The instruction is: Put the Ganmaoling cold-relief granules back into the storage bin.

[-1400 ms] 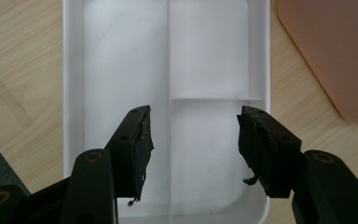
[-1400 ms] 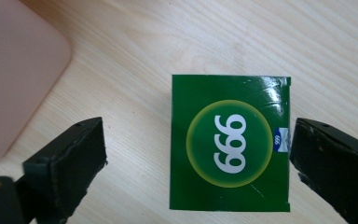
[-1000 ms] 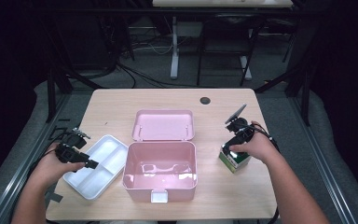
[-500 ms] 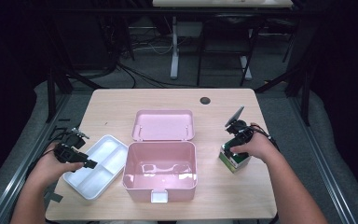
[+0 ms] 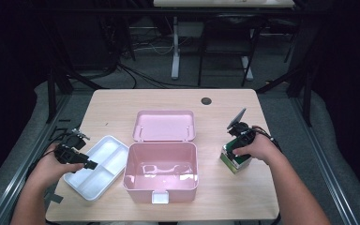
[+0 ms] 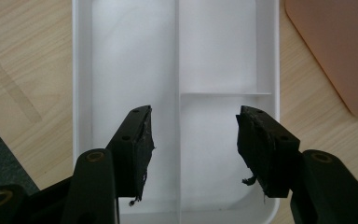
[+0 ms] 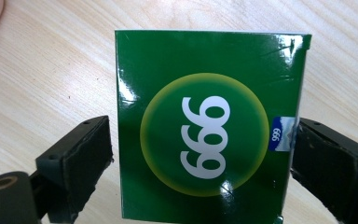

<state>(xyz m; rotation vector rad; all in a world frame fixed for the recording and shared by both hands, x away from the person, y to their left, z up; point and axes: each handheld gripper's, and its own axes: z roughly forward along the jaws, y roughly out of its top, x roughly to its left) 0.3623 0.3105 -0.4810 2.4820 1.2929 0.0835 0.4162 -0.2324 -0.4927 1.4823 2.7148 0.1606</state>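
Divided tray (image 5: 98,167) left of open box (image 5: 161,172), carton (image 5: 235,159) right

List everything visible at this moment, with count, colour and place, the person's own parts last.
green box: 1, green with a yellow-green disc and white digits, right side of table, between the right jaws
white tray: 1, white, divided, left of the pink box
pink box: 1, pink, open, table centre, lid lying behind
table: 1, light wood
left gripper: 1, black, open above the tray
right gripper: 1, black, open around the green box
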